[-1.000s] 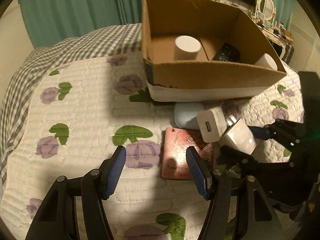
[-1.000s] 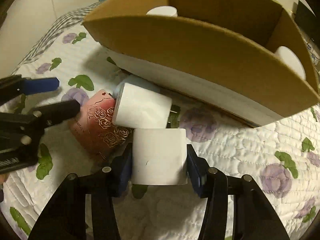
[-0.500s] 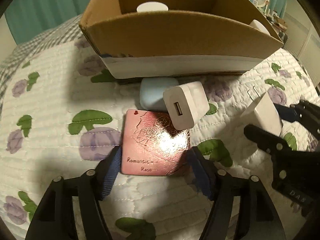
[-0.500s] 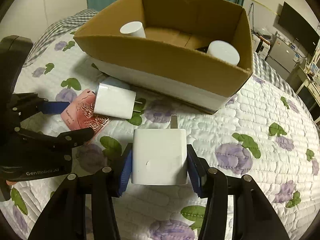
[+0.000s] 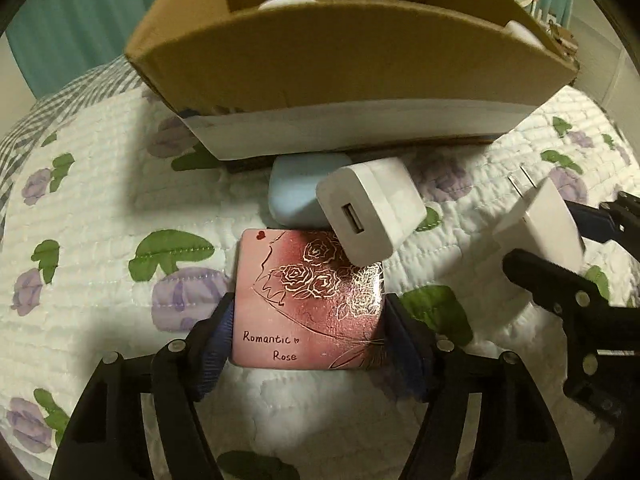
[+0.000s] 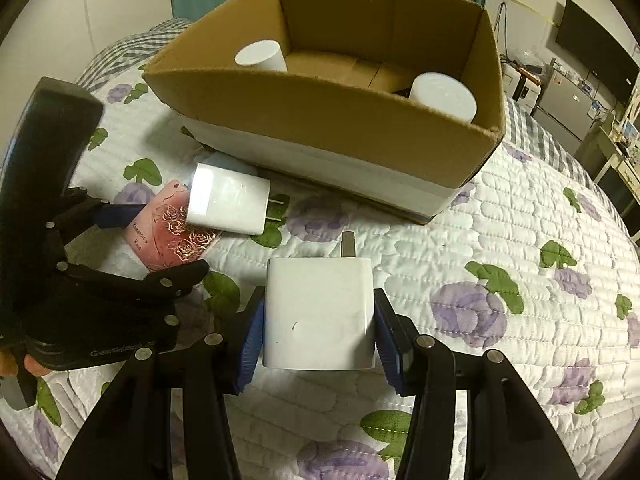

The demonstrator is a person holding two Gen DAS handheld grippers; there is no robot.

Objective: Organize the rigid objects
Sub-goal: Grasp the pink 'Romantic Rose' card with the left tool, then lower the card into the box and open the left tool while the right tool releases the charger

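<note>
A pink "Romantic Rose" card box [image 5: 308,300] lies on the quilt, and my left gripper [image 5: 308,328] has its blue pads against both its sides. A white USB charger [image 5: 370,210] leans on its far end, with a pale blue case [image 5: 298,194] behind it. My right gripper [image 6: 318,320] is shut on a second white charger [image 6: 320,312], held above the quilt with its prongs pointing forward. It also shows at the right of the left wrist view [image 5: 538,220]. The open cardboard box [image 6: 332,120] stands beyond.
Two white cylinders [image 6: 262,56] [image 6: 444,96] and a dark object stand inside the cardboard box. The flowered quilt [image 6: 520,240] covers the bed. A gingham pillow lies at the far left, teal curtains hang behind, and furniture with a TV stands at the far right.
My left gripper has moved forward and closed around the pink card box. My right gripper has lifted its charger back and to the right, away from the other charger.
</note>
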